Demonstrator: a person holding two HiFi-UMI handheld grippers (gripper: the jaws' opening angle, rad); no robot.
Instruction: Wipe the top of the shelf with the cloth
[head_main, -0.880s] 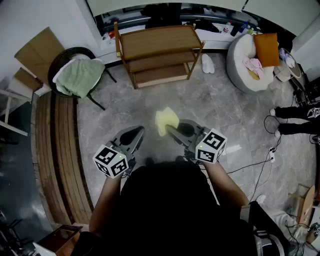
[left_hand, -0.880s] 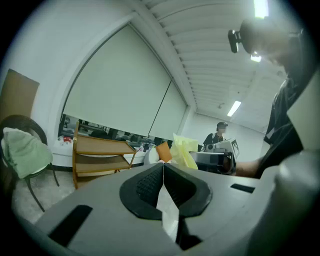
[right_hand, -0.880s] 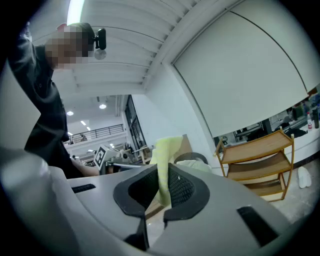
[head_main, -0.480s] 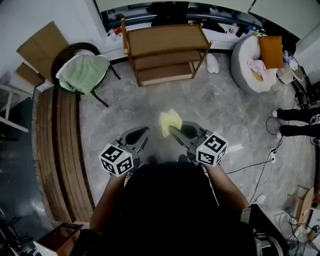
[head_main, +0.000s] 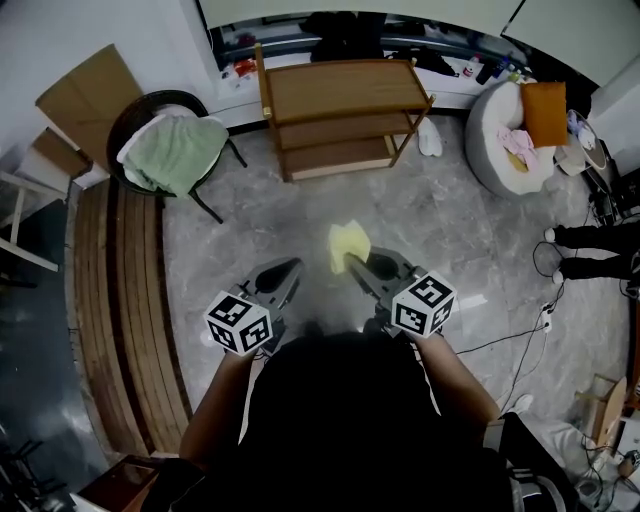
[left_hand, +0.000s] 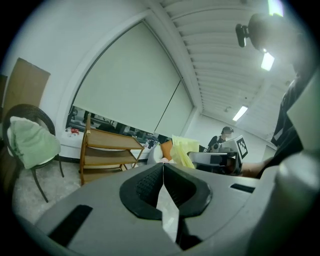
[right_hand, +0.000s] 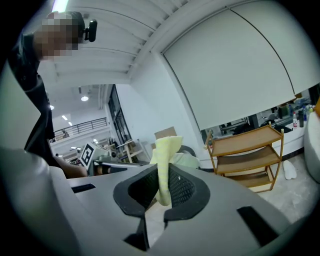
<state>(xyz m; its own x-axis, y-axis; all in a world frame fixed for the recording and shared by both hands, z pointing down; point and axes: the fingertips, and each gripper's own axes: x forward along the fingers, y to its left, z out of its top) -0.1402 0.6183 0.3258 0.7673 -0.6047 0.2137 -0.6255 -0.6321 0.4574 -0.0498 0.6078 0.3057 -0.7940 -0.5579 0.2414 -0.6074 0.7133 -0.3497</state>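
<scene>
Plainly, the wipe was not yet under way. The right gripper (head_main: 352, 266) was held out over the marble floor (head_main: 450, 215), its fingers (right_hand: 185, 187) clamped on the yellow cloth (right_hand: 164, 159). The grip took only a narrow fold; the rest of the cloth stood loose above the fingers.

The left gripper (head_main: 293, 267) was level with it and just beside it. Its fingers (left_hand: 145, 184) were pressed together with nothing between them.

The wooden shelf (head_main: 340, 88) stood at the far edge of the floor, against the wall, well apart from both grippers. Its top board appeared bare. A chair (head_main: 127, 118) draped with a green towel (head_main: 172, 150) stood near the shelf's left side.

Risks noted, as judgement only:
- The hold on the cloth was slim. Pressing and dragging it across the top board could pull the fold out of the fingers.
- The loose part could bunch, so that the fingers rather than the cloth rubbed the wood.
- The corner posts rose above the top board at the left end; the cloth could snag there.
- The shelf looked light and could shift under a sideways push, with the left gripper not placed to steady it.
- A cable (head_main: 500, 335) lay on the floor to the right, a trip hazard on approach
</scene>
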